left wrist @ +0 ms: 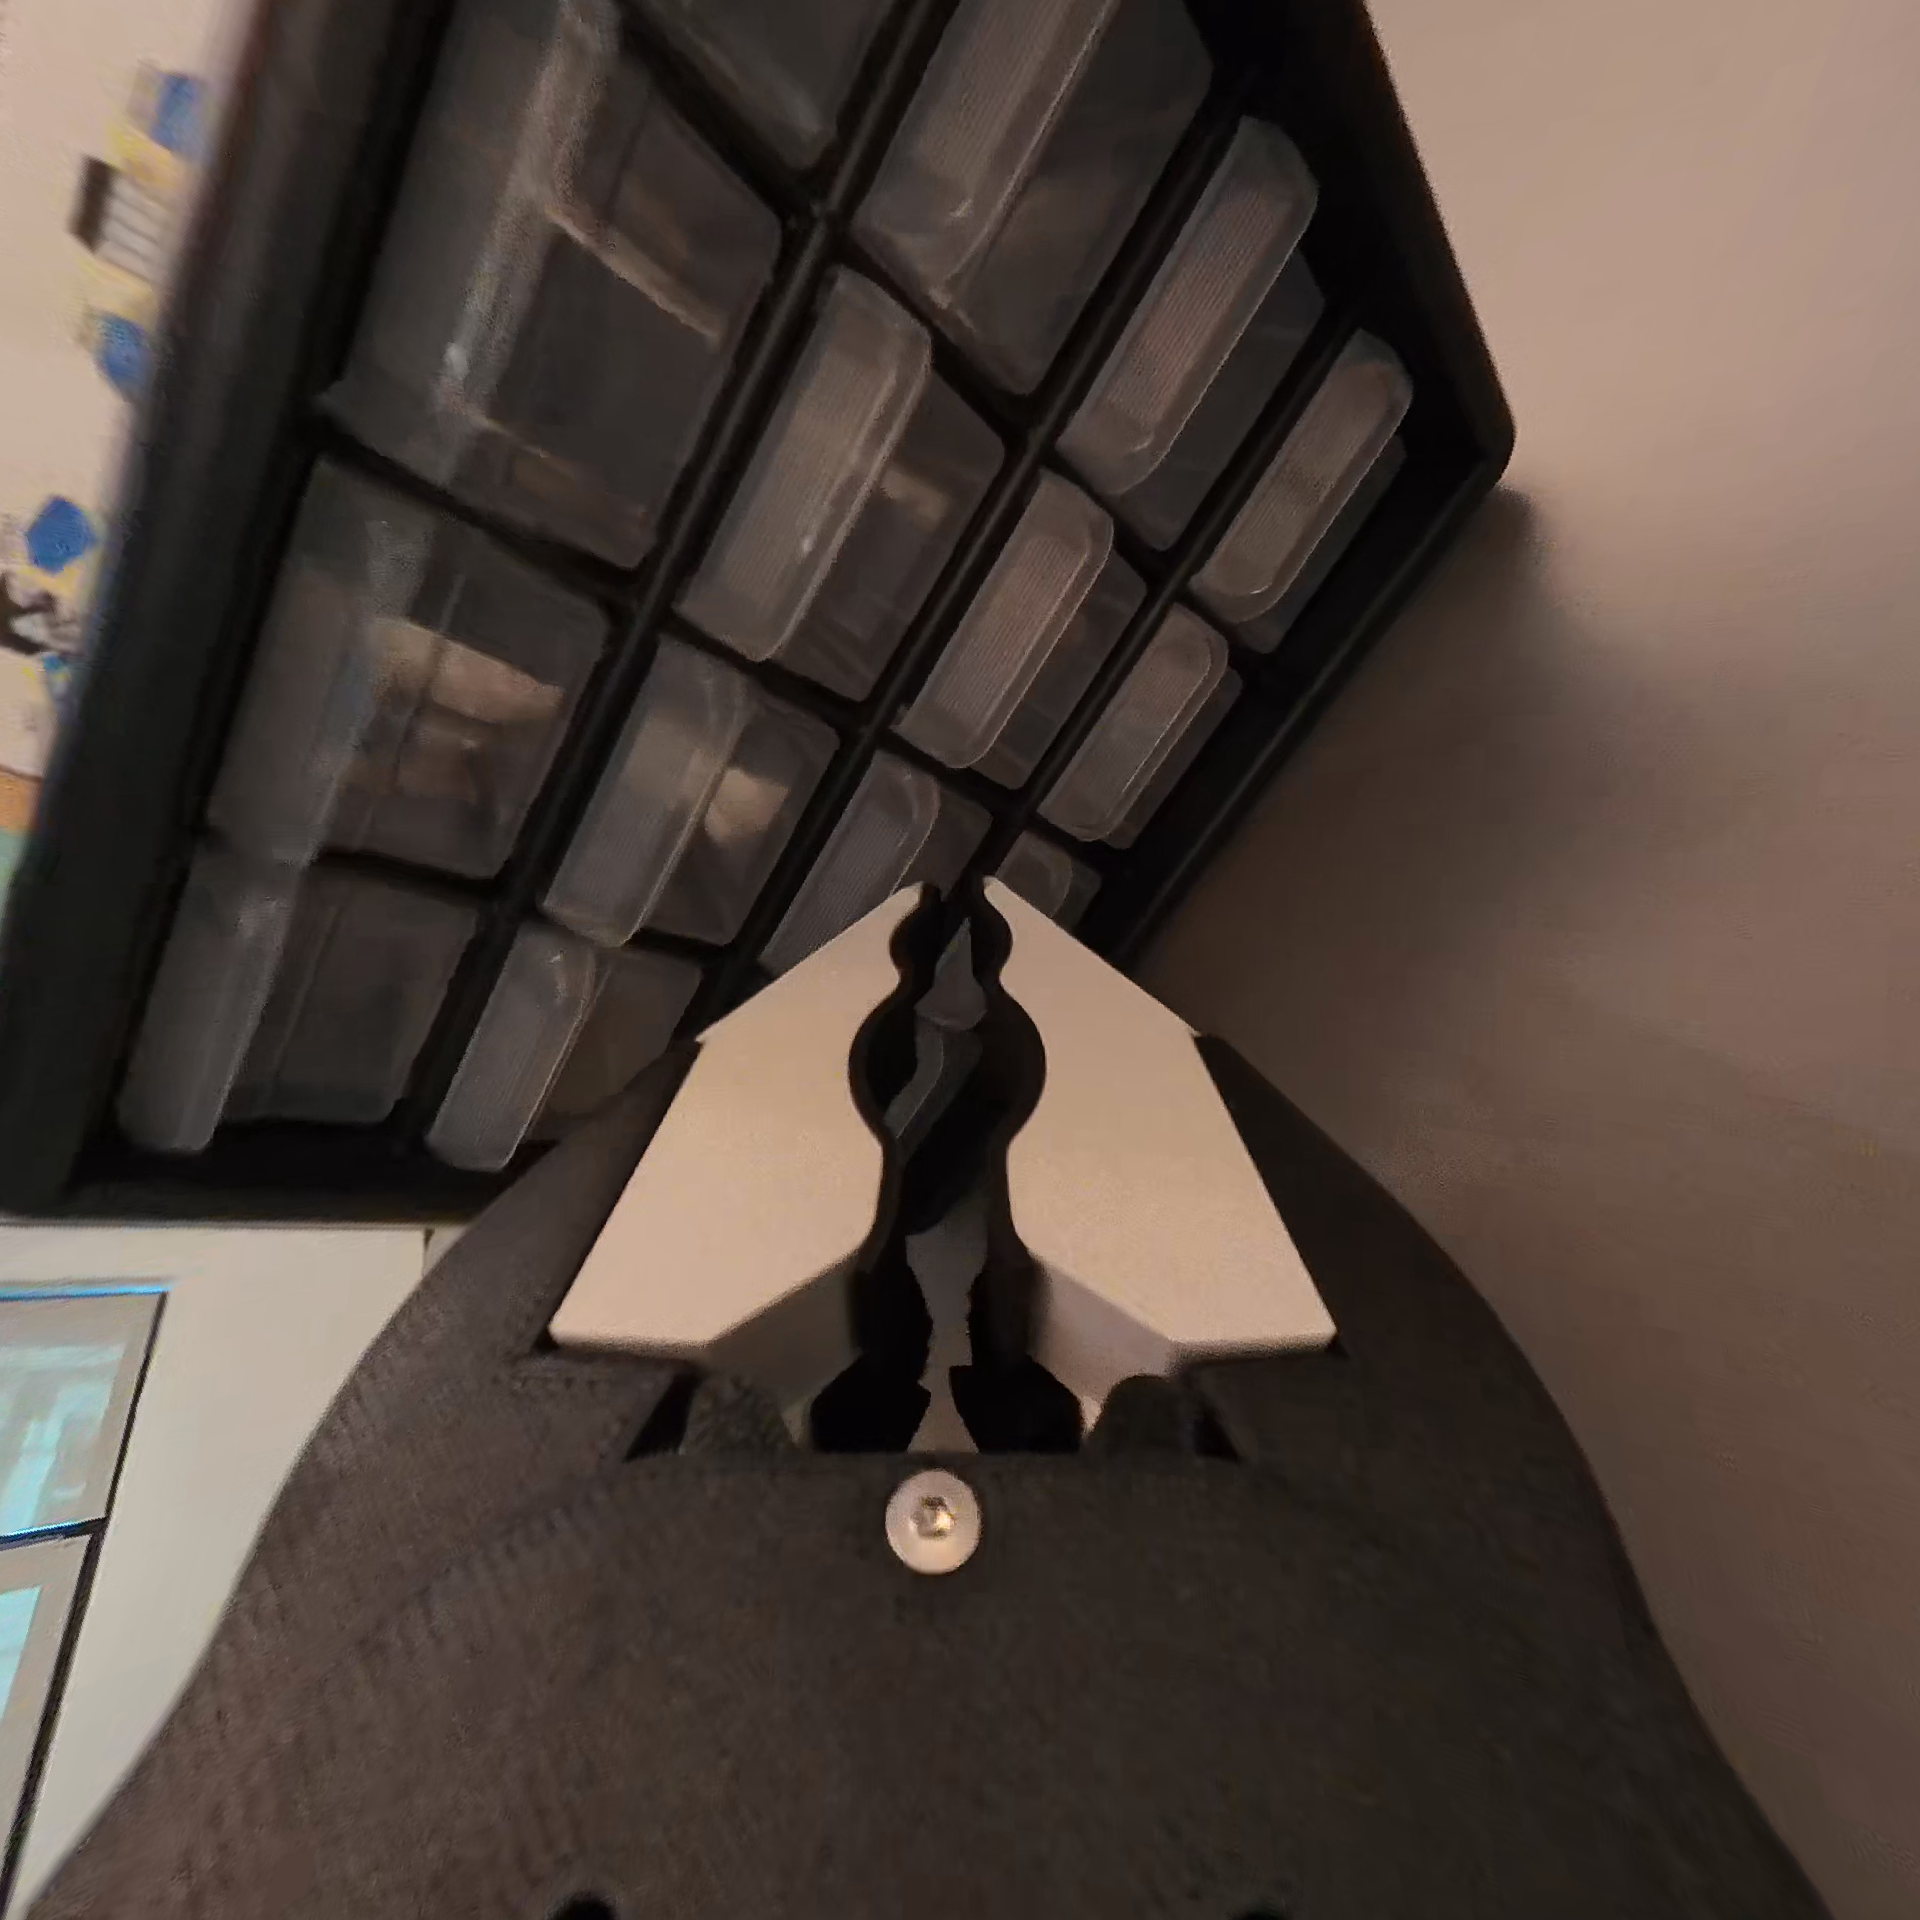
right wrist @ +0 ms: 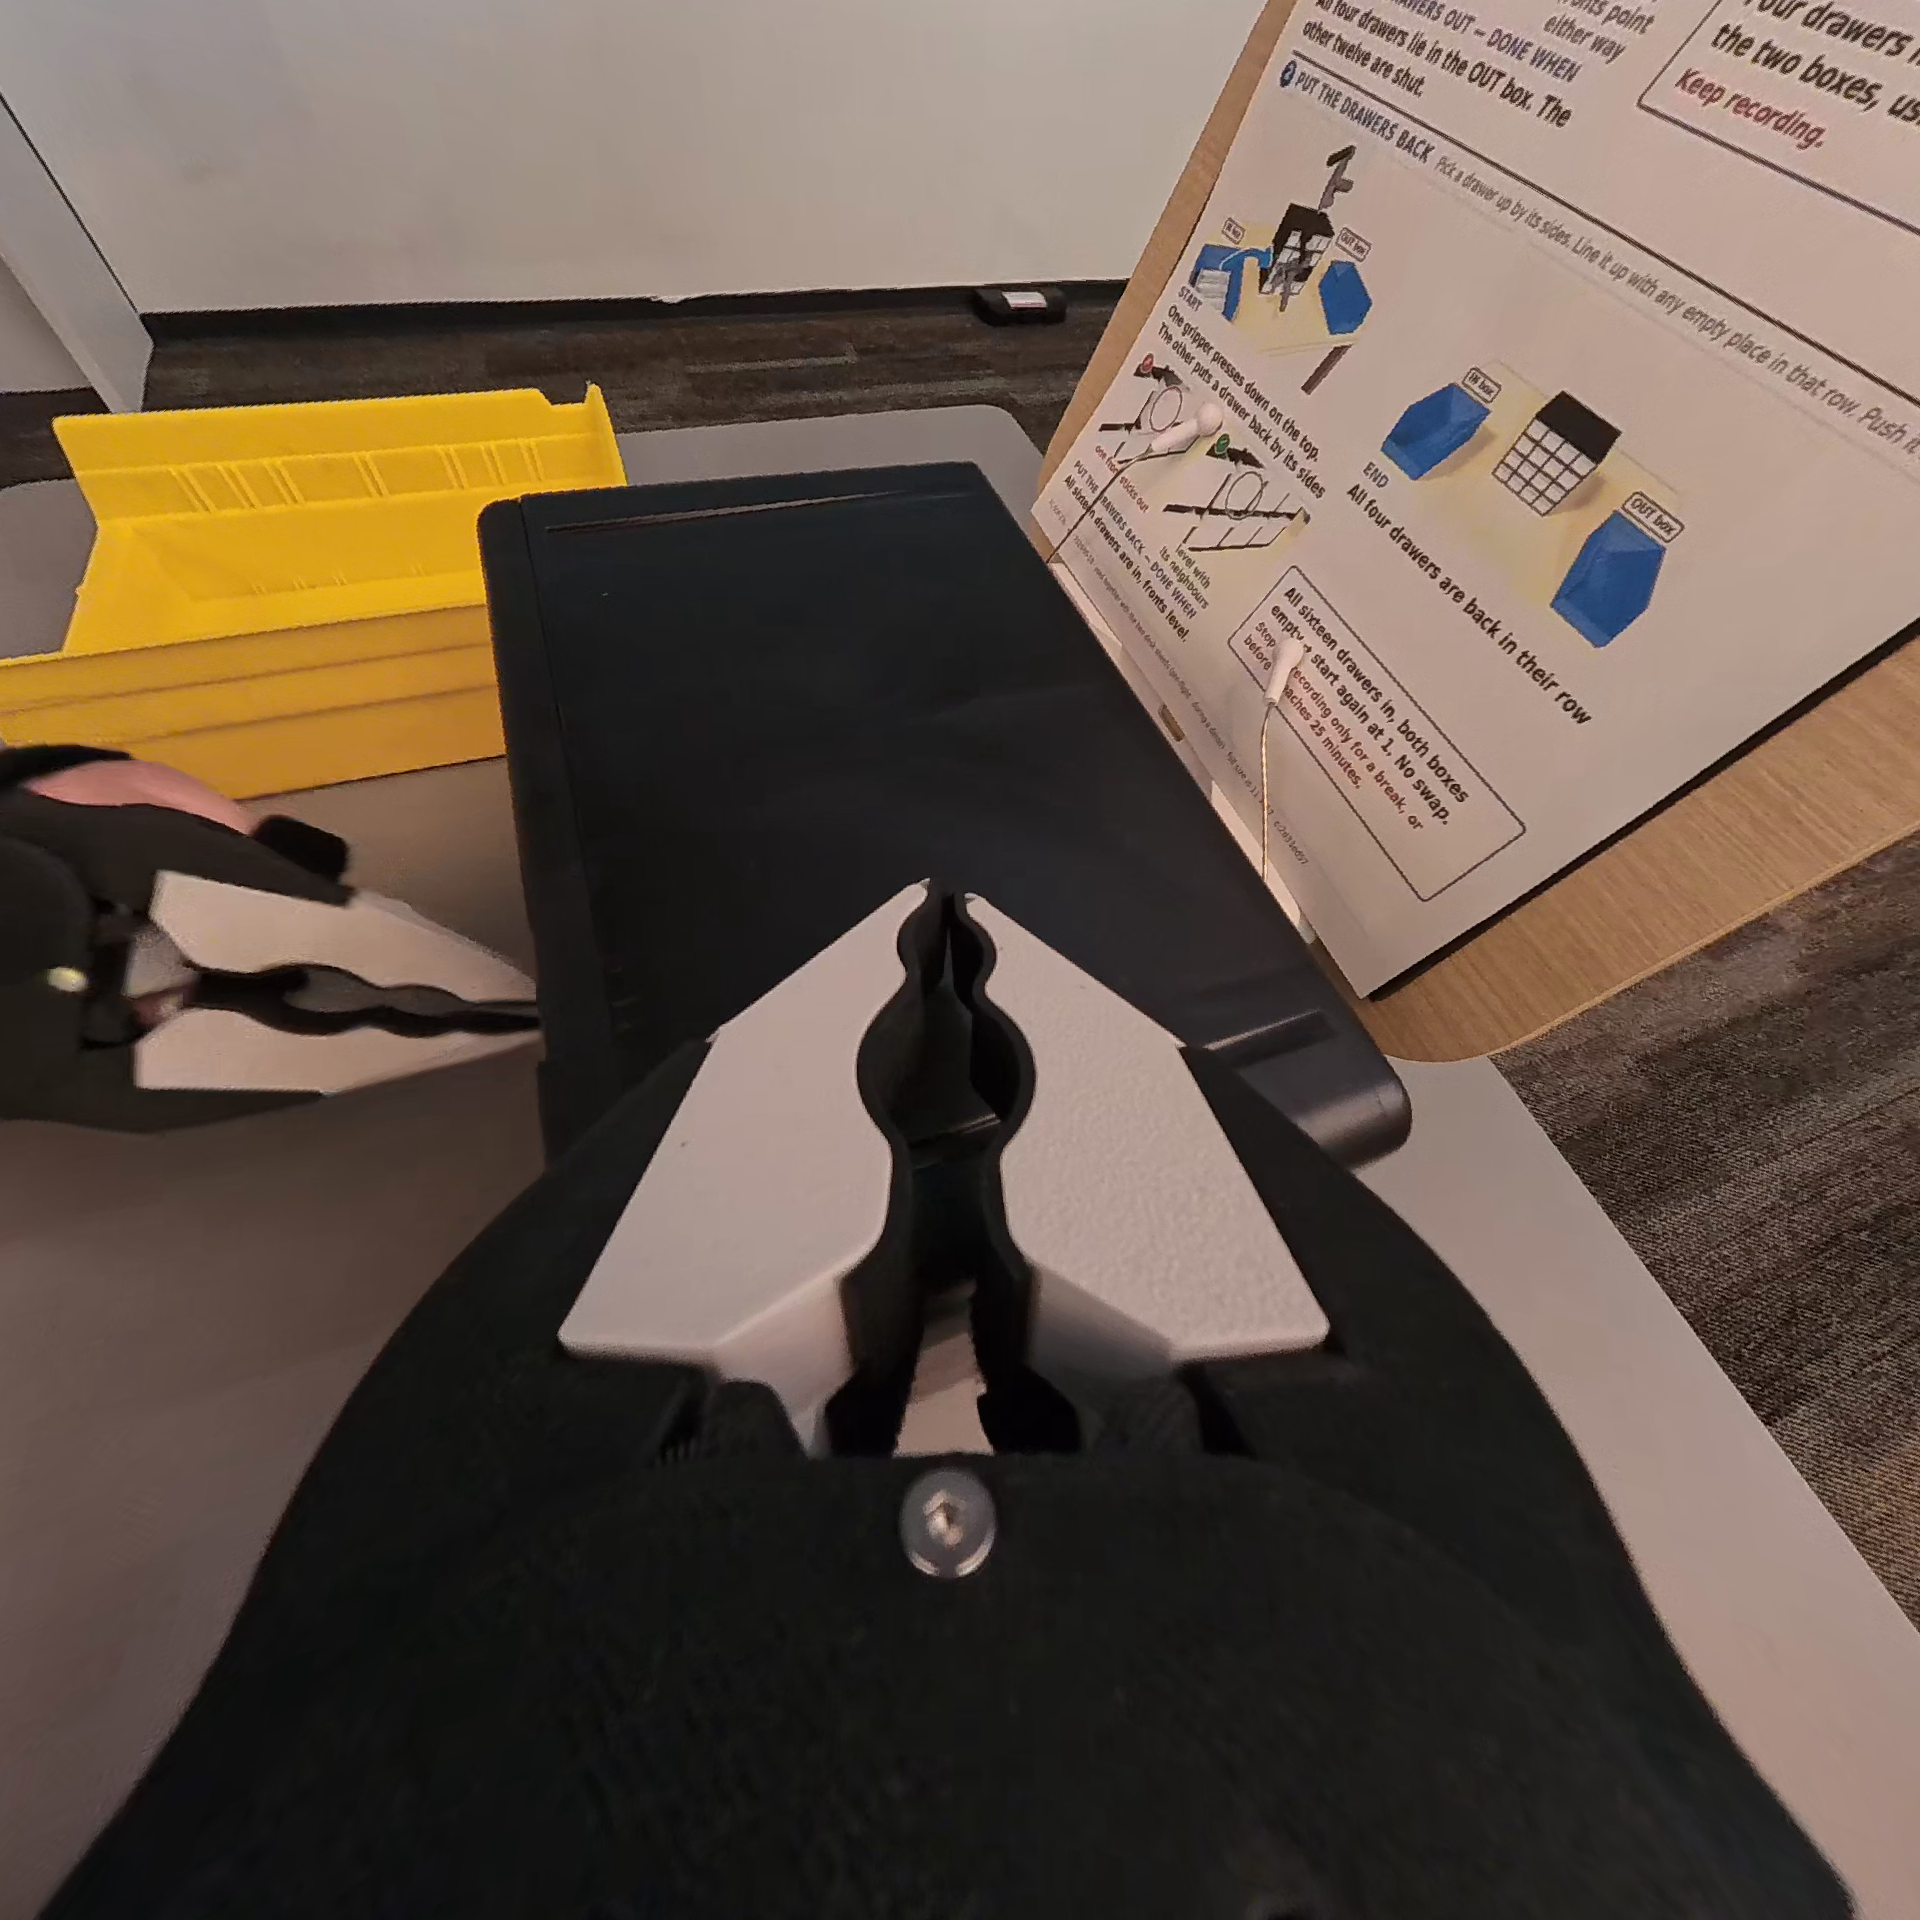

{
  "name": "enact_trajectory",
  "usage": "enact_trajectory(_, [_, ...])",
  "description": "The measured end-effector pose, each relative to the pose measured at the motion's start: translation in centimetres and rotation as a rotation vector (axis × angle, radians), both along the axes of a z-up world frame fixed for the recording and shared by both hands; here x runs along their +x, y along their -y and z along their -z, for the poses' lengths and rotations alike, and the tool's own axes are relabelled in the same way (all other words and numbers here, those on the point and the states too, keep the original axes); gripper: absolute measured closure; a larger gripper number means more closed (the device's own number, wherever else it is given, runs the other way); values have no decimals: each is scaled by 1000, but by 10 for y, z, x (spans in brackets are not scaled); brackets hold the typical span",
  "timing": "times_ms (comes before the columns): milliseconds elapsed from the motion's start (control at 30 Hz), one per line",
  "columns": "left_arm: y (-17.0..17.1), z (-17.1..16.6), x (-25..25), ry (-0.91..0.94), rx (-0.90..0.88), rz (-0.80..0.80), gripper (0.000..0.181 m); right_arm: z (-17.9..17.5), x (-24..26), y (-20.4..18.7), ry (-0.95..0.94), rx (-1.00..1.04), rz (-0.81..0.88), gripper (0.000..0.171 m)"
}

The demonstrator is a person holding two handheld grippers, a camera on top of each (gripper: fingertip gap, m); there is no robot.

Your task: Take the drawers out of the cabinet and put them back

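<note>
The black cabinet (left wrist: 1455, 416) fills the left wrist view, tilted, with several clear drawers (left wrist: 831, 488) seated in its grid. My left gripper (left wrist: 961, 896) is shut, its tips against the cabinet front at a divider between two small drawers. I cannot tell whether it pinches a drawer lip. In the right wrist view I look down on the cabinet top (right wrist: 831, 675). My right gripper (right wrist: 940, 894) is shut and empty, tips on or just above that top. The left gripper (right wrist: 520, 1003) shows at the left, tips at the cabinet's front edge.
A yellow bin (right wrist: 260, 623) stands on the grey table (right wrist: 260, 1247) behind and left of the cabinet. A printed instruction board (right wrist: 1455, 468) leans right of the cabinet. Carpet floor (right wrist: 1766, 1143) lies beyond the table's right edge.
</note>
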State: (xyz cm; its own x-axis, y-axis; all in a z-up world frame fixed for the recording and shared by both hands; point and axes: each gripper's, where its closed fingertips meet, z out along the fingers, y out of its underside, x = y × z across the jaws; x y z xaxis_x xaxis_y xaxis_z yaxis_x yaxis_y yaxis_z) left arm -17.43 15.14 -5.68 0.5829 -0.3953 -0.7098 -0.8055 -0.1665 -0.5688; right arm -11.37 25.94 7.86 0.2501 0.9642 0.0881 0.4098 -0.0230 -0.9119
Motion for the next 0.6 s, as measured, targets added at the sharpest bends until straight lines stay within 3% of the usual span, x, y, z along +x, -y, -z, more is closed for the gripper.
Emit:
enact_trajectory(133, [27, -50, -38, 87, 95, -68, 173, 0, 0, 0, -8, -10, -1, 171])
enact_trajectory(300, [53, -101, -140, 131, 67, -179, 159, 0, 0, -1, 6, 0, 14, 171])
enact_trajectory(367, [57, -97, -200, 85, -46, -278, 148, 1, 0, -2, 19, 5, 24, 171])
enact_trajectory(467, [65, -75, -274, 96, -256, -413, 108, 2, 0, -3, 39, 15, 41, 171])
enact_trajectory(500, [67, -66, -290, 102, -308, -428, 104, 2, 0, -3, 45, 19, 44, 171])
enact_trajectory(600, [66, -31, -318, 66, -414, -394, 121, 2, 0, -3, 57, 25, 53, 171])
